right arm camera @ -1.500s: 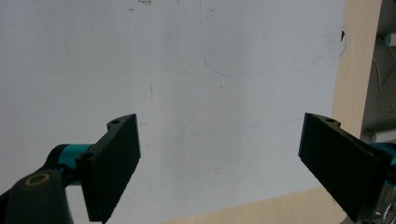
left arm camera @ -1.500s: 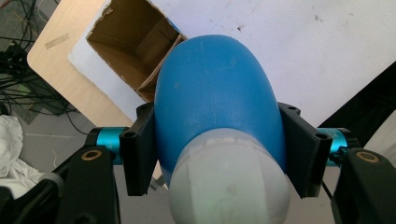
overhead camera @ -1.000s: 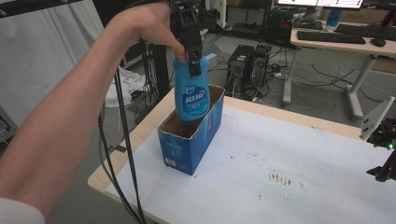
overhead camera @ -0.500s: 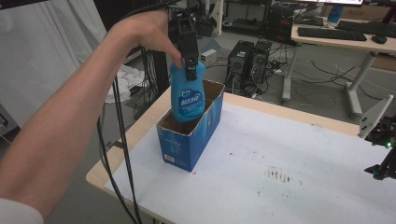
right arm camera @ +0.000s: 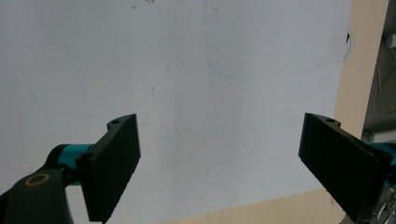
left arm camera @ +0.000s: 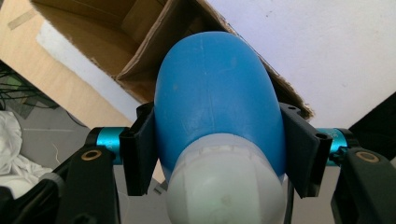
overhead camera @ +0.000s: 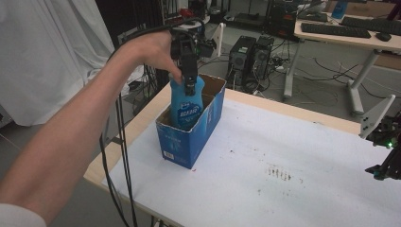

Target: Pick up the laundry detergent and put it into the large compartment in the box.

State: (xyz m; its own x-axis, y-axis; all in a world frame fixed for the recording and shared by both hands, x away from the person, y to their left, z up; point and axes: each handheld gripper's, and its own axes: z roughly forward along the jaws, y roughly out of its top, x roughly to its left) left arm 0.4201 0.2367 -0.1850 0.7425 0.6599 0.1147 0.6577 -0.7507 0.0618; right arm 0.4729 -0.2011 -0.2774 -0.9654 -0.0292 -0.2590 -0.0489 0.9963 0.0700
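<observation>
Lowered since the earlier frame, the blue bottle, clenched by the left claw, is half sunk into the cardboard box; release remains, the right claw being held open.

In the high view the lower part of the blue bottle sits hidden behind the wall of the cardboard box, and the print on its label is too small to read. The right hand-held gripper is cut off by the frame's edge at three o'clock. In the left gripper view the bottle's white cap runs off the edge at six o'clock, and the bottle hides much of the box's inside.
</observation>
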